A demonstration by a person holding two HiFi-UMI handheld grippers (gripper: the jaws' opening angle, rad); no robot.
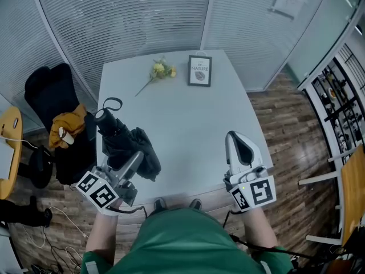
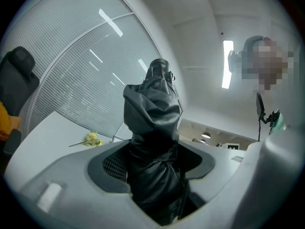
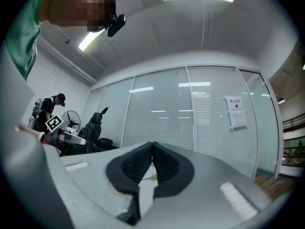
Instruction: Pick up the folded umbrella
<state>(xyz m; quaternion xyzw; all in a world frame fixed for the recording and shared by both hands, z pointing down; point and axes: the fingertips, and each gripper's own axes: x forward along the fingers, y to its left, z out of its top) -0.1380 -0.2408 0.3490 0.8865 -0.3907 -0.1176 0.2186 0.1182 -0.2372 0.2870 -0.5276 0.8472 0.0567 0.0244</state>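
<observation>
The folded black umbrella is clamped between the jaws of my left gripper over the white table's front-left corner. Its handle with a strap loop points away from me. In the left gripper view the umbrella's bunched fabric fills the gap between both pads, and its handle end points up and away. My right gripper hovers at the table's front right, shut with nothing in it. In the right gripper view its pads touch at the tips.
A framed picture and a yellow flower lie at the table's far side. A black chair with an orange garment stands left of the table. Glass walls with blinds stand behind. A wooden chair is at the right.
</observation>
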